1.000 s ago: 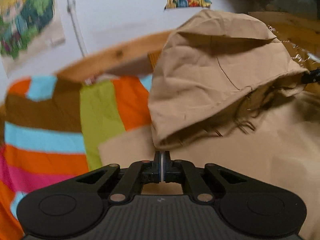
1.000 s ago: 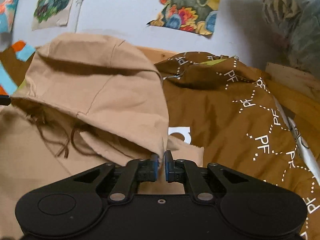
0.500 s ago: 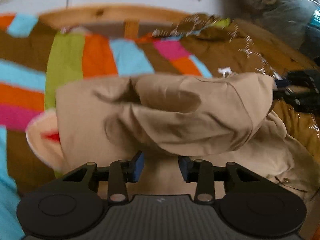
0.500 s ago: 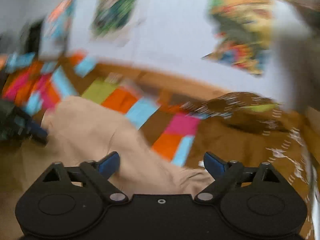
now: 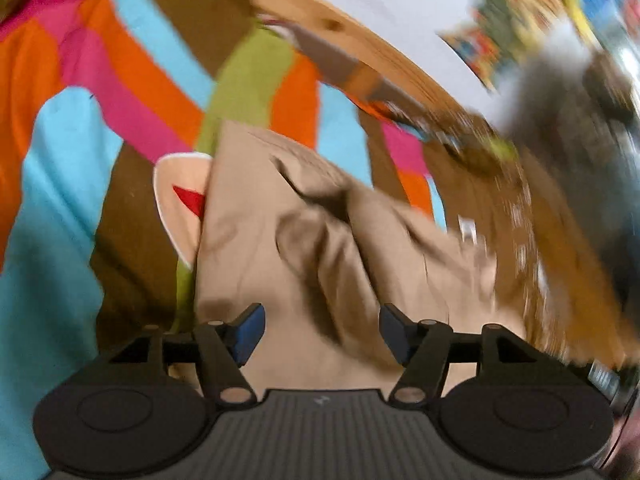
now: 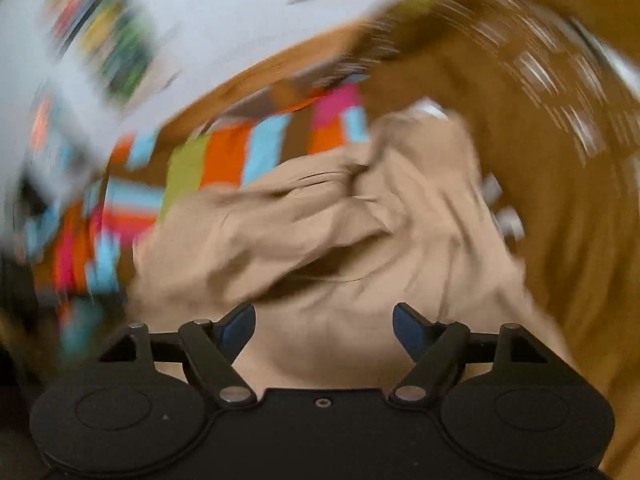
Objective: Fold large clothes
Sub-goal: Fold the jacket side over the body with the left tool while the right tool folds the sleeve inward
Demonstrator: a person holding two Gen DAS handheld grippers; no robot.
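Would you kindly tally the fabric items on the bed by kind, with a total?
Tan hooded garment: 1
Dark brown patterned garment: 1
Multicoloured striped blanket: 1
Total: 3
Both views are blurred, so smaller items may be missed.

Open left tool (image 5: 321, 334), rumpled tan garment (image 5: 304, 248), striped blanket (image 5: 100, 120)

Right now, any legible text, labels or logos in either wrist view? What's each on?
None readable.
White print on the brown garment: motion-smeared into streaks in both views, illegible.
White tag at the tan hoodie's edge: too blurred to read.
Wall posters: colour smears only.
Small mark on the left gripper body: too small to read.
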